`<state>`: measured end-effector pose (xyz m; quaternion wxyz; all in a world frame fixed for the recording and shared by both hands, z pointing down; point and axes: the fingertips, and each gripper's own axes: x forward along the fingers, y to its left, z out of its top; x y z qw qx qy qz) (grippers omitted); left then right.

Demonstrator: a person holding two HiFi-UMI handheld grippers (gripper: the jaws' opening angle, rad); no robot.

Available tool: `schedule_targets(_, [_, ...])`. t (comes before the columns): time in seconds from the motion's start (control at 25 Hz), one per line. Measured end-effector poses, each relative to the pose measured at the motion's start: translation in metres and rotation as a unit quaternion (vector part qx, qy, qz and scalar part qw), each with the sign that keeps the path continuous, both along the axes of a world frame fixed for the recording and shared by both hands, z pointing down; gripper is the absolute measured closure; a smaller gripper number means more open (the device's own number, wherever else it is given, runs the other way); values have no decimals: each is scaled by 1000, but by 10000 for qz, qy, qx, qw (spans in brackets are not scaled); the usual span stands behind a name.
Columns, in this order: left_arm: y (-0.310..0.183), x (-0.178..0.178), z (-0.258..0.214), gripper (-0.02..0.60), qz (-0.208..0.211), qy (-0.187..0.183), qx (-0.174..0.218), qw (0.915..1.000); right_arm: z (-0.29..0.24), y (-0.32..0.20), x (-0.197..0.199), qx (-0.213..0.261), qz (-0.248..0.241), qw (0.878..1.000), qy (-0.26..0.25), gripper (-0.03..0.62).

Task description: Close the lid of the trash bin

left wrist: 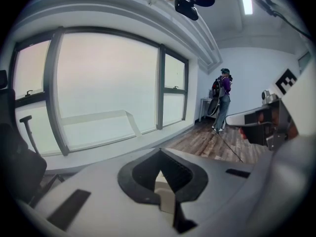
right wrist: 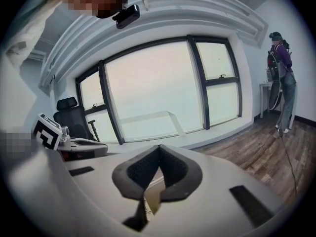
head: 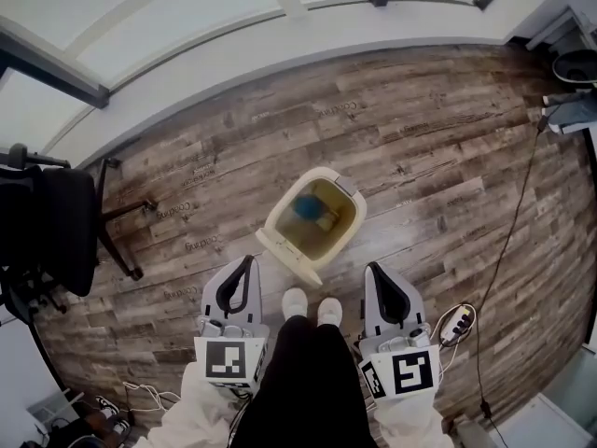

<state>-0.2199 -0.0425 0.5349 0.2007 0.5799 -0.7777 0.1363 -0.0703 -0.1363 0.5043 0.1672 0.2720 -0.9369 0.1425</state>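
Furthest left, at 9 o'clock in the head view, a black office chair (head: 56,231) stands well apart from everything else. Nearer in, at 7 o'clock, the left gripper (head: 244,269) is held low beside the person's leg, its jaws brought together at the tips with nothing between them; through the gap behind the tips only a sliver of beige shows. Dead ahead at 12 o'clock from the white shoes (head: 310,306) sits the trash bin (head: 350,220), a beige tub standing open on the floor, with something blue (head: 308,206) lying inside. Its lid (head: 284,253) is swung out on the bin's 7 o'clock side, tilted toward the person and just ahead of the left gripper. It looks like thin, stiff, light plastic on a hinge, so it should swing over with little force; the free edge nearest the shoes seems the best place to pinch or lift from below. Smooth plastic may slip from the pads, and so light a bin could skid unless its rim is steadied. At 5 o'clock the right gripper (head: 375,273) matches the left, jaws closed and empty. The floor (head: 420,157) is worn wood-look plank, with a curved band of windows (head: 187,26) across 12 o'clock, a power strip (head: 455,323) just right of the right gripper, and a thin cable (head: 508,241) trailing up toward 2 o'clock.
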Motion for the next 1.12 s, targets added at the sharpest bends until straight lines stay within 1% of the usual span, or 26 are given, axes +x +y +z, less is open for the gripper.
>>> schedule_targets(0.2, [3, 4, 28, 575, 17, 83, -94, 9999, 27, -2, 3, -36, 82, 9999, 59, 571])
schedule_targets(0.48, [1, 5, 56, 574, -48, -6, -86, 10000, 50, -1, 5, -80, 83, 9999, 124, 571])
schedule_targets(0.64, [2, 10, 62, 575, -96, 33, -175, 9998, 57, 1, 6, -108, 64, 9998, 146, 571])
schedule_targets(0.92, [6, 24, 94, 575, 88, 29, -424, 9991, 69, 2, 18, -240, 144, 9994, 186, 571])
schedule_targets(1.12, [-7, 29, 103, 575, 82, 18, -405, 9991, 80, -5, 33, -332, 289, 9988, 231, 571])
